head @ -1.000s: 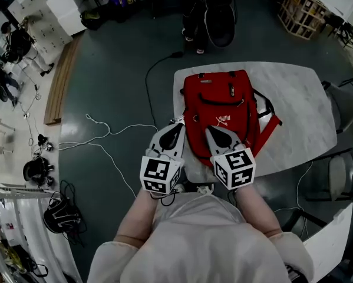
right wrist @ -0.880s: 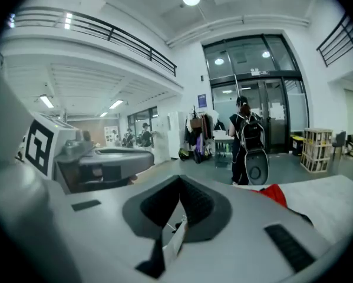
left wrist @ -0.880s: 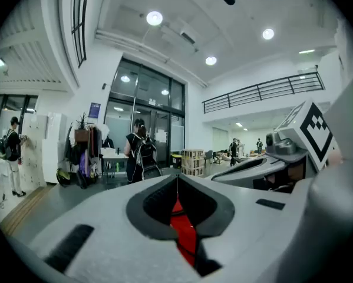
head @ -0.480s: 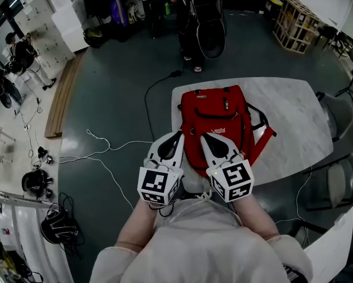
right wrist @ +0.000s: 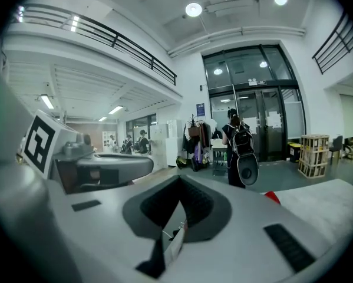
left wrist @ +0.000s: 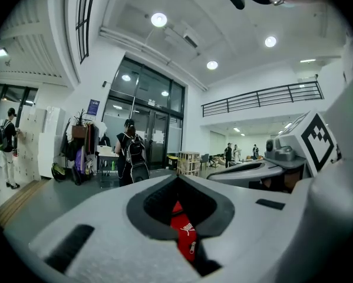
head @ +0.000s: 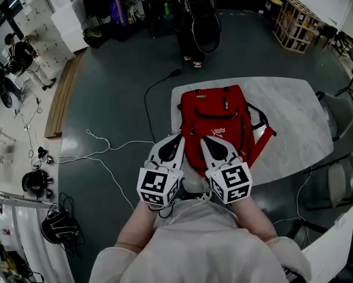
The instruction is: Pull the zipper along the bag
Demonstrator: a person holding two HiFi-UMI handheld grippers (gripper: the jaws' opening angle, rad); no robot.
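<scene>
Between the left gripper's point(head: 179, 136) jaws nothing is held: they are pressed together, and the notch behind them frames a strip of the red backpack point(left wrist: 182, 229) with a zipper pull point(left wrist: 192, 248) on it. The right gripper point(head: 204, 138) is closed and empty too. Both point forward, nearly level, side by side at the backpack's near end. The backpack lies flat on the left part of a white marble table point(head: 300, 117), straps trailing to the right. Around the table is dark grey floor point(head: 111, 87) with a white cable point(head: 105, 140) and a black cable point(head: 155, 75), grey chairs point(head: 341, 108) at the right, and a wooden crate point(head: 297, 16) farther off. A person point(head: 194, 22) stands beyond the table. The forearms, in pale sleeves point(head: 135, 232), are held close to the body.
</scene>
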